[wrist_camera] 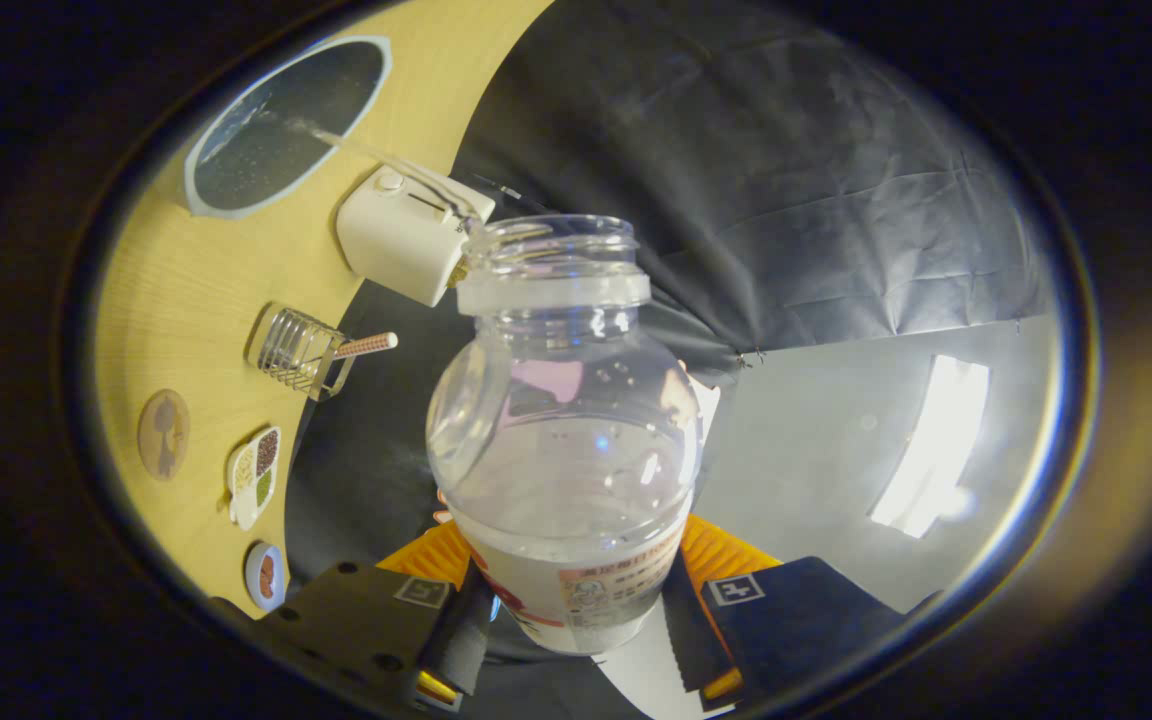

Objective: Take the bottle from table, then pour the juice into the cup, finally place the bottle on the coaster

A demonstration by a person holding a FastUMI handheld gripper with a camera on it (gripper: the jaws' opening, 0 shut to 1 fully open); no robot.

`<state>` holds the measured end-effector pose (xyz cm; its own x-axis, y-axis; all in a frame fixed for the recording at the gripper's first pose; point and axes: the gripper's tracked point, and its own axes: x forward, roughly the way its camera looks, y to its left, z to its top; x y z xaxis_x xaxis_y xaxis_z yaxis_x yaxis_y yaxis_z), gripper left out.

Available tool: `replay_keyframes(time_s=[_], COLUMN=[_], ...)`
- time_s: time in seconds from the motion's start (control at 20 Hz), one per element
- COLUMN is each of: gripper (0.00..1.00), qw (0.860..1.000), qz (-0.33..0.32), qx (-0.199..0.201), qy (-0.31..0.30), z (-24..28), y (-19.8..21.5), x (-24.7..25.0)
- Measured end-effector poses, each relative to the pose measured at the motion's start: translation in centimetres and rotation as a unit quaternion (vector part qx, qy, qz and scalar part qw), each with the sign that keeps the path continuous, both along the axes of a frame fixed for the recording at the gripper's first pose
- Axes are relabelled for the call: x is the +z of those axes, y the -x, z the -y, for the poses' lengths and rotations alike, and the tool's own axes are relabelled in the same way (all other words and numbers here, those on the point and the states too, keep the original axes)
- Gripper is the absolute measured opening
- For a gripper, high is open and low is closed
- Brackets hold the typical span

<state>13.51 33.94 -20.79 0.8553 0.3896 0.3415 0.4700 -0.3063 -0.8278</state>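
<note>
A clear bottle (566,440) with a printed label and no cap sits between my fingers, and my gripper (576,625) is shut on its lower body. The bottle is tipped over, its open mouth pointing away beyond the fingers. A thin clear stream (376,155) runs from the mouth into the cup (286,120), a light-blue-rimmed vessel with a dark inside, seen from above on the wooden table (196,290). Liquid still fills the lower part of the bottle. A round brown coaster (164,433) lies on the table well apart from the cup.
A white box-shaped appliance (406,240) stands between the cup and the bottle mouth. A wire rack (298,350) holding a striped stick, a small divided dish (254,475) and a little bowl (266,575) line the table's edge by the coaster.
</note>
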Motion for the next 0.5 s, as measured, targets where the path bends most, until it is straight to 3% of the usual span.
replay_keyframes(time_s=[0.5], gripper=[0.77], qw=[1.0], qz=[0.027], qx=[0.009], qy=[0.008], z=[-0.7], y=[0.3], x=[1.5])
